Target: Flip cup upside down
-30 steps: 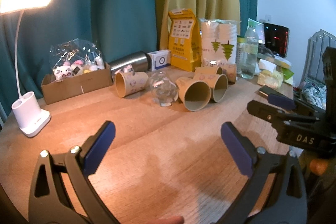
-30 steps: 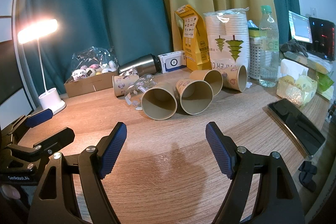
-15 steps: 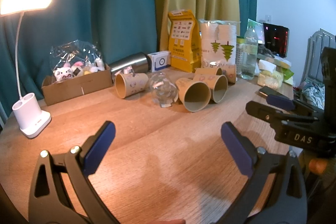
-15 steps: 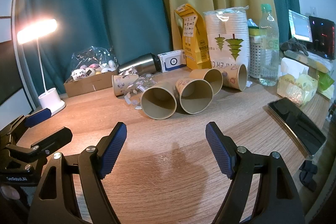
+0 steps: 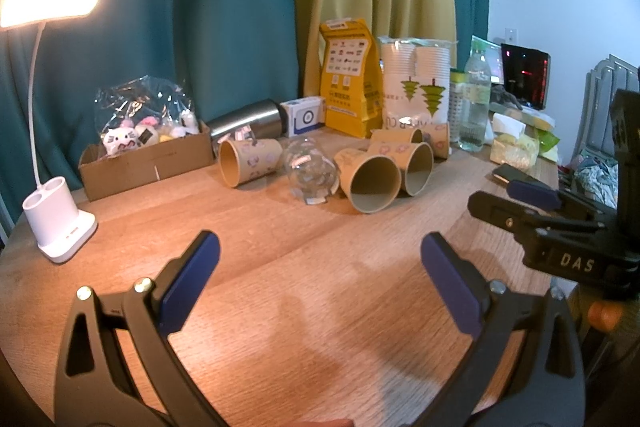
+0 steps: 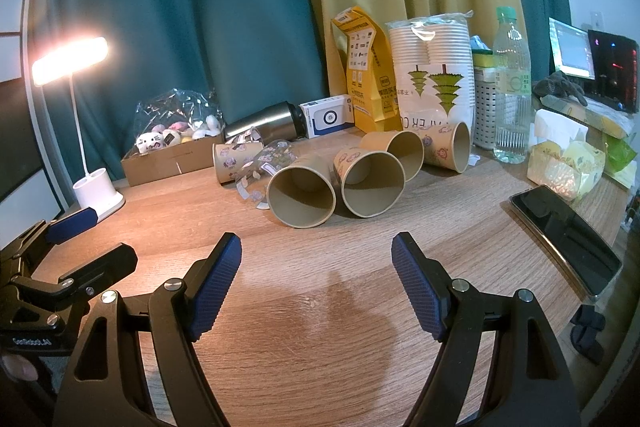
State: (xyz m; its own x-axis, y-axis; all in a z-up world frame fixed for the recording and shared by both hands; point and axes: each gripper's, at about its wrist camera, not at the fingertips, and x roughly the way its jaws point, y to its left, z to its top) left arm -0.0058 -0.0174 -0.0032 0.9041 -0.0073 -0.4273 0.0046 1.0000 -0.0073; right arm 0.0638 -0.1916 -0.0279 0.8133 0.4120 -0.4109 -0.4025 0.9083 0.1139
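Note:
Several tan paper cups lie on their sides on the wooden table. The nearest cup [image 6: 301,194] faces me, with a second cup [image 6: 370,181] beside it; in the left wrist view the nearest is a cup [image 5: 370,181]. A clear plastic cup [image 5: 310,173] lies among them and shows in the right wrist view [image 6: 262,169]. My left gripper [image 5: 320,273] is open and empty above bare table. My right gripper [image 6: 316,273] is open and empty, short of the cups. Each gripper shows at the edge of the other's view.
A lit desk lamp [image 5: 60,227] stands at the left. A cardboard box of toys [image 5: 144,155], a steel flask [image 5: 248,123], a yellow pouch [image 5: 350,79], a pack of cups [image 6: 434,75] and a water bottle [image 6: 512,87] line the back. A phone [image 6: 568,235] lies right.

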